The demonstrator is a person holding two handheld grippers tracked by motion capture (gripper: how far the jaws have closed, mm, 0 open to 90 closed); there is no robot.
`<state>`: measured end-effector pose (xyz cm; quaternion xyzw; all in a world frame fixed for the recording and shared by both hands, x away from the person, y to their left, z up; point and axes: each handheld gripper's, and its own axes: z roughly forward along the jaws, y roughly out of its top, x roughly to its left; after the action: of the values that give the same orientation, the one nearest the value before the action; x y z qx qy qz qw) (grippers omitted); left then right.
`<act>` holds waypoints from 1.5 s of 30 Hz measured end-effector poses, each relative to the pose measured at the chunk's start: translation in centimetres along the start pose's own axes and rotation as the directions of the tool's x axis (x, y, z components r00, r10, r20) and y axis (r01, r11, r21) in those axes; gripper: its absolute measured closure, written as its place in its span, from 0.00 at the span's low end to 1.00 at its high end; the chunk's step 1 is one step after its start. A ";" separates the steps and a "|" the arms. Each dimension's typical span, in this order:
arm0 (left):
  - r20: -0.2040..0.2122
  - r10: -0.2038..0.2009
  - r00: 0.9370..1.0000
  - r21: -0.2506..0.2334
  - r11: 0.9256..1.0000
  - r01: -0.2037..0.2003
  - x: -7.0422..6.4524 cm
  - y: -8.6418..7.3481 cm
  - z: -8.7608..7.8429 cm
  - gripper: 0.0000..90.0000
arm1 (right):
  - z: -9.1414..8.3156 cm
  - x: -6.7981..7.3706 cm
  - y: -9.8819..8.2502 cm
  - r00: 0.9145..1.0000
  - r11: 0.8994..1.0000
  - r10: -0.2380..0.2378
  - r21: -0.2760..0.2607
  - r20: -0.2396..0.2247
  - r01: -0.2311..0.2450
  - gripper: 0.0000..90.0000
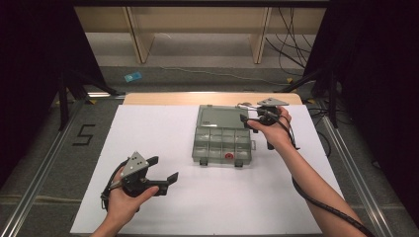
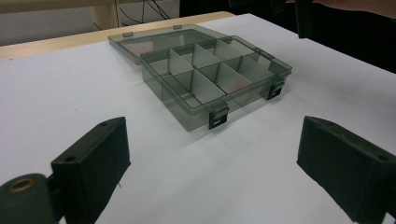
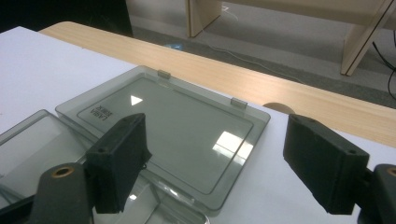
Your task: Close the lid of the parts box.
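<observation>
A smoky grey compartment box (image 1: pixel 221 145) stands open mid-table, its lid (image 1: pixel 221 117) folded flat toward the far side. A small red piece (image 1: pixel 229 156) lies in a front compartment. My left gripper (image 1: pixel 163 168) hovers open near the front left, well short of the box. In the left gripper view its jaws (image 2: pixel 215 163) frame the box (image 2: pixel 215 77) and its two black latches, with nothing between them. My right gripper (image 1: pixel 244 112) is open at the lid's right edge. In the right gripper view it (image 3: pixel 219 154) hangs just over the lid (image 3: pixel 177 126).
A white sheet (image 1: pixel 148 128) covers the table, and a wooden strip (image 1: pixel 173 98) shows at its far edge. Beyond it the floor holds a blue item (image 1: pixel 132 76), cables (image 1: pixel 286 49) and wooden shelf legs (image 1: pixel 141 44). A "5" mark (image 1: pixel 84 134) sits on the left floor.
</observation>
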<state>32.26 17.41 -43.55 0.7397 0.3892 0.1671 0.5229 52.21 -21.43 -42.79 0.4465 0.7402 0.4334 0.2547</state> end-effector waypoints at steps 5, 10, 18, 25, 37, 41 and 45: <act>0.001 0.002 1.000 0.000 1.000 -0.002 0.0 0.0 0.0 0.10 | 0.8 -0.1 0.4 1.000 1.000 -0.009 0.015 0.003 0.009 0.25; -0.004 0.001 1.000 0.000 1.000 -0.001 0.0 0.0 -0.1 0.10 | 2.0 -0.5 0.7 1.000 0.999 -0.005 0.052 0.022 0.003 0.25; -0.003 0.001 1.000 0.002 1.000 -0.001 0.0 0.0 0.0 0.10 | 3.6 -1.1 0.6 0.999 0.994 0.030 0.108 0.045 -0.034 0.28; 0.005 0.002 1.000 0.001 1.000 -0.002 0.0 0.0 0.0 0.10 | 4.9 -1.5 0.3 0.995 0.983 0.061 0.170 0.083 -0.074 0.33; 0.001 -0.008 1.000 0.004 1.000 0.008 -0.1 -0.1 0.1 0.10 | 6.4 -2.3 -0.4 0.988 0.956 0.115 0.259 0.105 -0.139 0.46; 0.002 -0.009 1.000 0.005 1.000 0.009 -0.1 -0.1 0.1 0.10 | 6.8 -2.5 -0.5 0.986 0.946 0.127 0.285 0.107 -0.152 0.53; 0.002 -0.001 1.000 0.007 1.000 0.001 0.0 -0.1 0.0 0.10 | 7.0 -2.7 -0.6 0.985 0.940 0.134 0.299 0.112 -0.162 0.57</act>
<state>32.24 17.40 -43.66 0.7417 0.3895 0.1648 0.5206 58.57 -21.06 -46.80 0.5540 0.7508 0.3103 0.1819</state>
